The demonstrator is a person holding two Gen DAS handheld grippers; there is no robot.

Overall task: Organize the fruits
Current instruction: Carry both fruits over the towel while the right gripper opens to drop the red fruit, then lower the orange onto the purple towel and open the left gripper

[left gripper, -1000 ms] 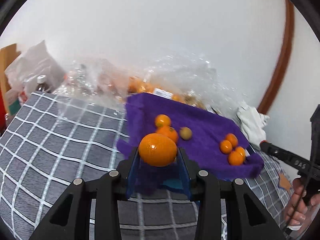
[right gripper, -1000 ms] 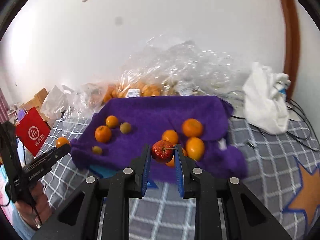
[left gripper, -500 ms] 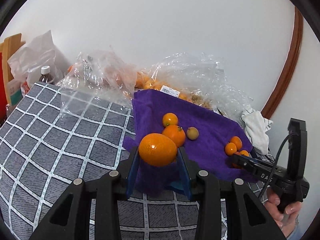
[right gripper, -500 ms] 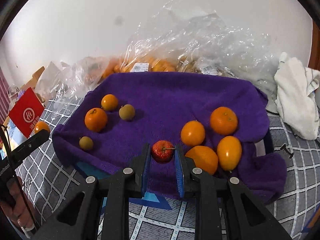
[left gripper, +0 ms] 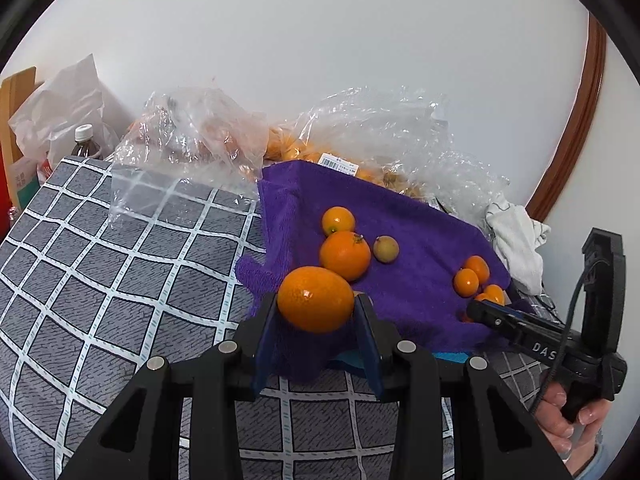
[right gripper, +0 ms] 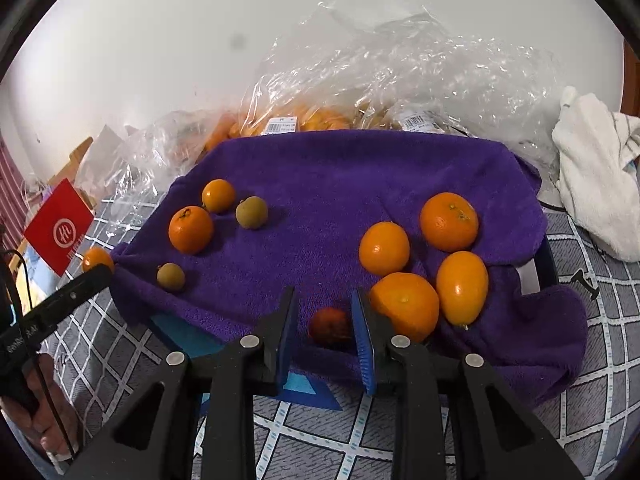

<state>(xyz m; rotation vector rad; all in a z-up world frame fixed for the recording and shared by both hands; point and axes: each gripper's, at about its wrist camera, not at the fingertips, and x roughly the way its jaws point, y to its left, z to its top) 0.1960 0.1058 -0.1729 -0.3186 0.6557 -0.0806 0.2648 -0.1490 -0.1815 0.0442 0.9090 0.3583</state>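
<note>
My left gripper (left gripper: 316,312) is shut on an orange (left gripper: 315,298), held above the near left corner of a purple towel (left gripper: 416,240). My right gripper (right gripper: 324,312) is open; a small red fruit (right gripper: 330,325) lies blurred on the purple towel (right gripper: 340,184) between its fingers. Several oranges (right gripper: 404,304) lie just right of it. Another orange (right gripper: 190,229), a small orange (right gripper: 218,195) and two brownish-green fruits (right gripper: 251,212) lie at the towel's left. The left gripper with its orange shows in the right wrist view (right gripper: 96,260).
Clear plastic bags (right gripper: 400,72) of oranges stand behind the towel by the white wall. A white cloth (right gripper: 596,176) lies at the right. A red paper bag (right gripper: 60,228) and a bottle (left gripper: 84,140) stand at the left. Grey checked fabric (left gripper: 100,280) covers the surface.
My right gripper moved down to the towel and opened, letting go of the red fruit. My left gripper moved a little closer to the towel, still holding the orange.
</note>
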